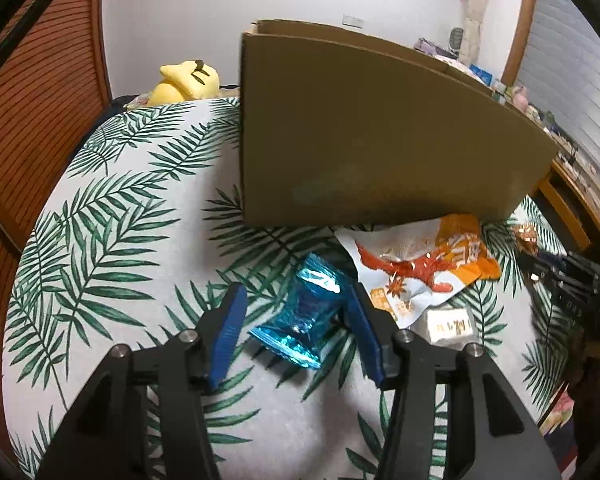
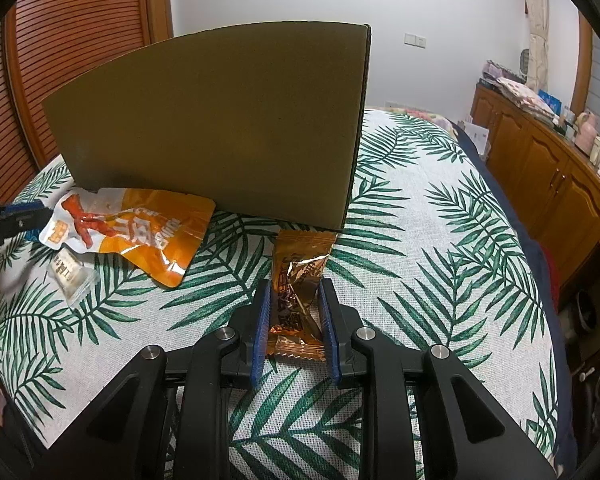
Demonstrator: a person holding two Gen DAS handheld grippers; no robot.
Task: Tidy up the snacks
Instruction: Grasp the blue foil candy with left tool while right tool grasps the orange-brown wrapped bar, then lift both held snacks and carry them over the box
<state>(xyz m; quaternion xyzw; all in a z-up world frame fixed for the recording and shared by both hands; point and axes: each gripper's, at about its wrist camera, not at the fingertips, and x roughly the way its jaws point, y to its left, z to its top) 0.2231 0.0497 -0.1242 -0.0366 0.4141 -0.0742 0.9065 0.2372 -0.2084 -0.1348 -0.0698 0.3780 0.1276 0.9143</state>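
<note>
Straddling blue packet (image 1: 300,316), L gripper (image 1: 296,300) open; R gripper (image 2: 294,294) pinching gold packet (image 2: 296,300).

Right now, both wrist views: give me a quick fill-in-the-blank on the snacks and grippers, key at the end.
1. The left gripper has its fingers on either side of a shiny ____ wrapper.
2. The right gripper is closed on a ____ foil packet.
3. The orange pouch printed with chicken feet lies right in front of the cardboard ____.
4. The tablecloth is printed with green ____.

Missing words: blue; golden; box; leaves
</note>
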